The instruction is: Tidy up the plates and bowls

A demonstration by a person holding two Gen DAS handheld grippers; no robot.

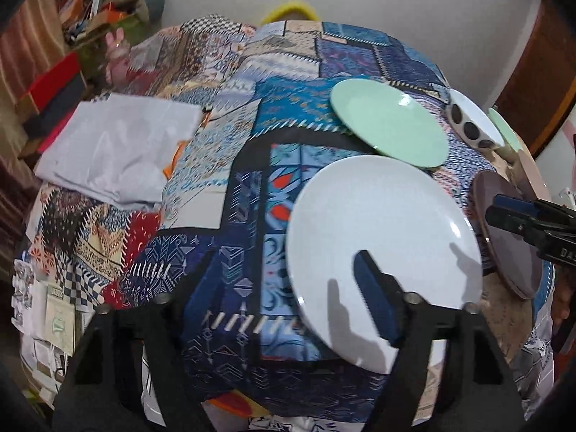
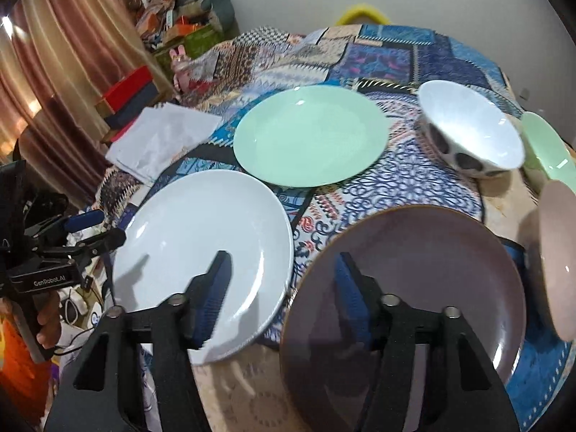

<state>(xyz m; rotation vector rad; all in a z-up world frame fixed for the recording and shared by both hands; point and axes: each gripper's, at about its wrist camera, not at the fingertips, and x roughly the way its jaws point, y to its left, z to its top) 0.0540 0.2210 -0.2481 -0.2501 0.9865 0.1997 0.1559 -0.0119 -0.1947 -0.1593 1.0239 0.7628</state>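
Three plates crowd the near table edge (image 2: 230,370), rims almost touching.

Readable in white on the black body of the left claw (image 2: 86,230), seen from the right wrist: "GenRobot.AI". On the right claw (image 1: 504,212), at the frame edge of the left wrist view, only the white letters "DA", the rest cut off. Elsewhere nothing legible.

White plate (image 2: 201,237), green plate (image 2: 311,135), mauve plate (image 2: 414,280), spotted bowl (image 2: 471,133), upright.
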